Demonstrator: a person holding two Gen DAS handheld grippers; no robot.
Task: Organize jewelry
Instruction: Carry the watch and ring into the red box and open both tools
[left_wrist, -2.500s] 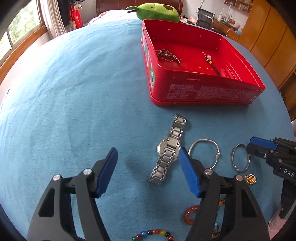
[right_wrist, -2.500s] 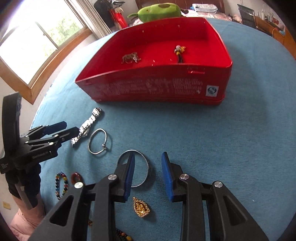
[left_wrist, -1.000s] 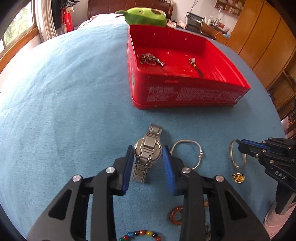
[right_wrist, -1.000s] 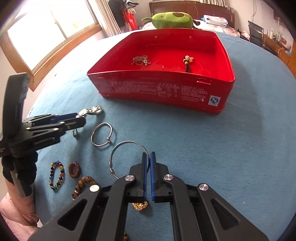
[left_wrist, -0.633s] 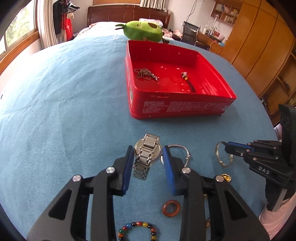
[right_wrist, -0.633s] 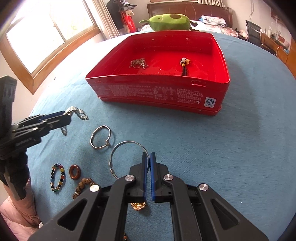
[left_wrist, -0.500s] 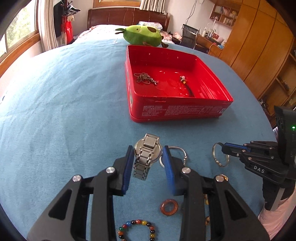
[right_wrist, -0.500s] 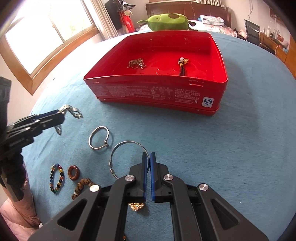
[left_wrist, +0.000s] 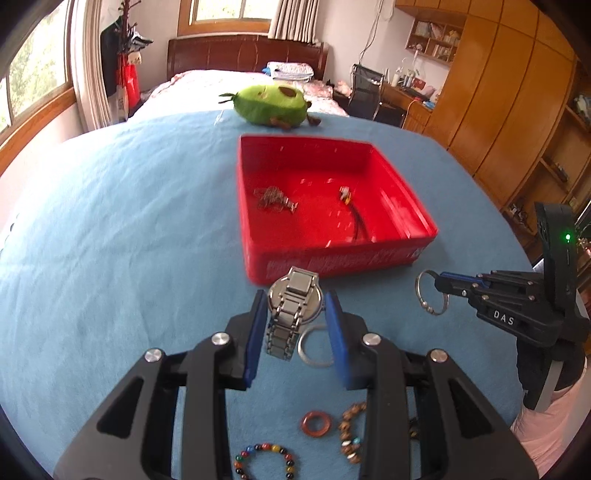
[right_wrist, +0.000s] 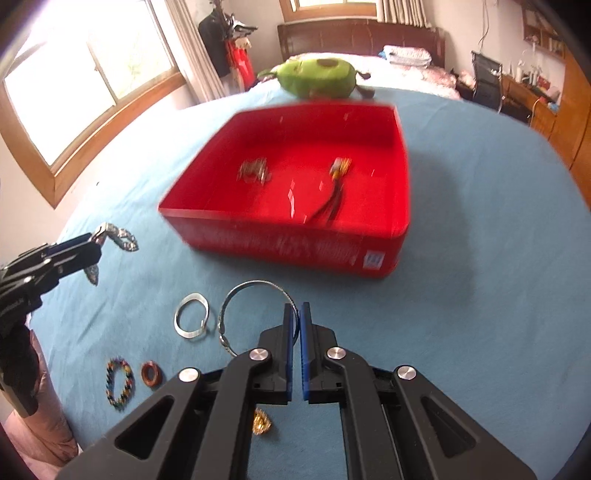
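Left hand-held gripper (left_wrist: 295, 325): its blue pads clamp the round case of a silver metal-link wristwatch (left_wrist: 293, 295). The grip sits across the case, so both halves of the link band hang free and the watch rides clear of the blue cloth-covered surface (left_wrist: 122, 236) (a bed or a bench, the cover hides which).

Leftover pieces on the cloth: a multicoloured bead bracelet (left_wrist: 264, 459), a small reddish-brown ring (left_wrist: 314, 424), a brown bead strand (left_wrist: 349, 435) and a plain silver bangle (right_wrist: 192, 320) lie flat and apart from each other below the grippers, each with room for the jaws to close on it alone.

Red rectangular tin box (left_wrist: 421, 236): it stands open just beyond the loose pieces, within reach of both hands. It already holds a bunched silver chain (left_wrist: 273, 199) and a dark corded charm (left_wrist: 351, 206), lying apart on its floor, so it reads as the collecting place.

Right hand-held gripper (right_wrist: 295, 314): clenched almost fully, pinching the thin wire of a large silver hoop bangle (right_wrist: 255, 286) at its rim. An edge pinch suits so thin a loop. The rest of the hoop juts out to the left of the pads, seemingly lifted off the cloth, though blur makes that hard to confirm.

Small gold pendant (right_wrist: 261, 424): it rests on the cloth under the right hand-held gripper, not yet collected.

Likely step: both pieces are being carried toward the box.
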